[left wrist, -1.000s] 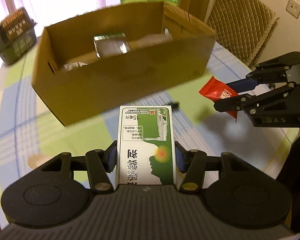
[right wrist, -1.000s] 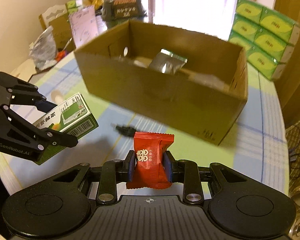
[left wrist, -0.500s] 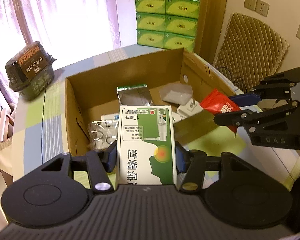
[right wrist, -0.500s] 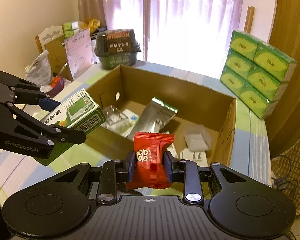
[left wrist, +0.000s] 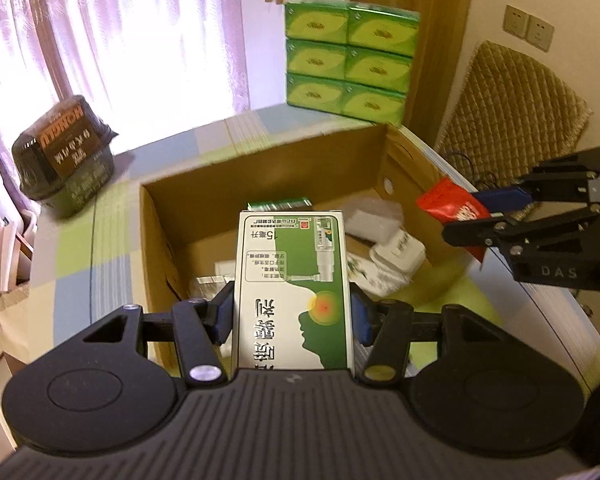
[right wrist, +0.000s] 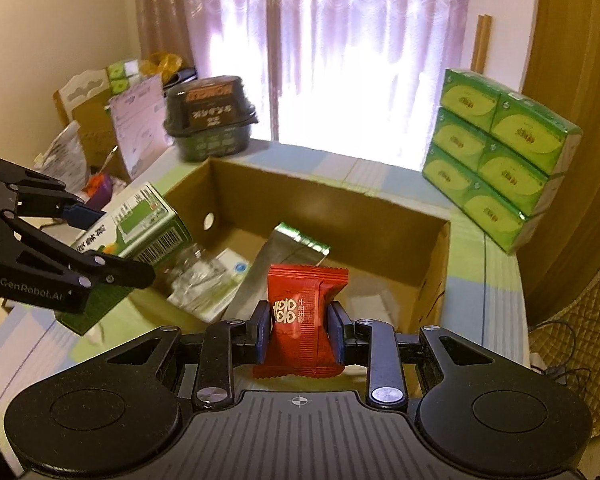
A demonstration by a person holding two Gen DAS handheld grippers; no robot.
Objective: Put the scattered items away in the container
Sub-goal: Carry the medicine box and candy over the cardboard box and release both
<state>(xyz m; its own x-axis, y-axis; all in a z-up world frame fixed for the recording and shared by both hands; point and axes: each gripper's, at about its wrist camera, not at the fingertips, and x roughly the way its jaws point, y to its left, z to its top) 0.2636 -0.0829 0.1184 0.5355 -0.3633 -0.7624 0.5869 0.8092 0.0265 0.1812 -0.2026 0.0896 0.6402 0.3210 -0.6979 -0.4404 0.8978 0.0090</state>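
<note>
Over the cardboard box (left wrist: 260, 184) at frame centre, you are carrying a green-and-white medicine carton (left wrist: 294, 288) pinched in the left gripper (left wrist: 292, 316) and a red candy packet (right wrist: 302, 312) pinched in the right gripper (right wrist: 300, 332); release low, onto bare floor.

Bright backlit curtains (right wrist: 340, 60) blown out, dim warm foreground, fisheye-bent edges, slight blur

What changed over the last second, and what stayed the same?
Both grippers rose from table level to above the cardboard box, so its inside now shows. The left gripper stays shut on the green-and-white carton, the right gripper on the red packet.
</note>
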